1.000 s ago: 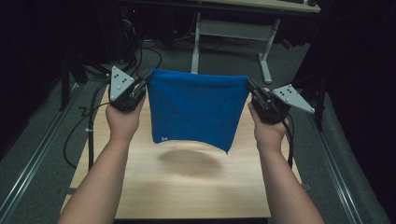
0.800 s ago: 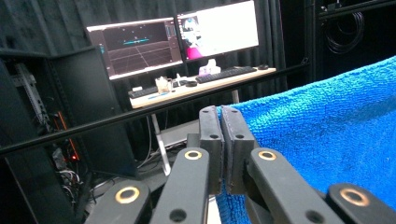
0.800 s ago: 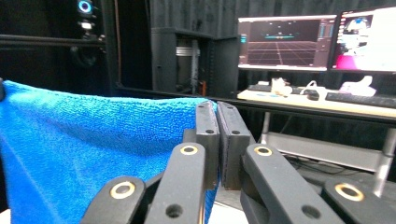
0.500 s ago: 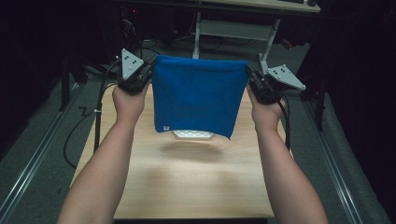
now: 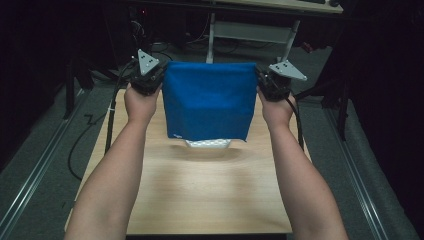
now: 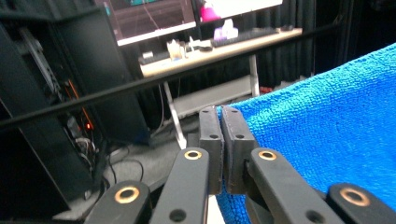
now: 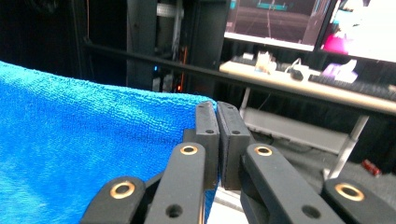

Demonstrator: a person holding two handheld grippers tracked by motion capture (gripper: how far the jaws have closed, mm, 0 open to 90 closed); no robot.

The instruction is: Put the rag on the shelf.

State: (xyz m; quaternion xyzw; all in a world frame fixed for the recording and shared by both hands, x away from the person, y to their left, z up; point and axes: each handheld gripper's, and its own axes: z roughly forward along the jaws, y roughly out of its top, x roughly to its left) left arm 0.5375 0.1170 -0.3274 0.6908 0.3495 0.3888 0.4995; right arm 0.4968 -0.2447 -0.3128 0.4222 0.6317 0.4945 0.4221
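Note:
A blue towel [image 5: 207, 100] hangs spread out between my two grippers above the far part of the wooden table [image 5: 200, 195]. My left gripper [image 5: 152, 80] is shut on its top left corner, and my right gripper [image 5: 265, 82] is shut on its top right corner. In the left gripper view the jaws pinch the blue towel [image 6: 327, 121] at its edge, left gripper [image 6: 222, 119]. In the right gripper view the blue towel [image 7: 84, 140] runs off to the left from the closed right gripper [image 7: 216, 114]. A white patterned cloth [image 5: 207, 143] lies on the table below the towel's lower edge.
Beyond the table stands a desk [image 6: 219, 46] with monitors [image 7: 299, 21] and small items. Dark equipment racks [image 6: 56, 93] and cables [image 5: 112, 115] are at the left. Metal floor rails [image 5: 30, 175] run along both sides of the table.
Both hands have carried the towel farther away and a little lower. The towel's top edge is pulled straighter, and the white cloth under it has come into sight.

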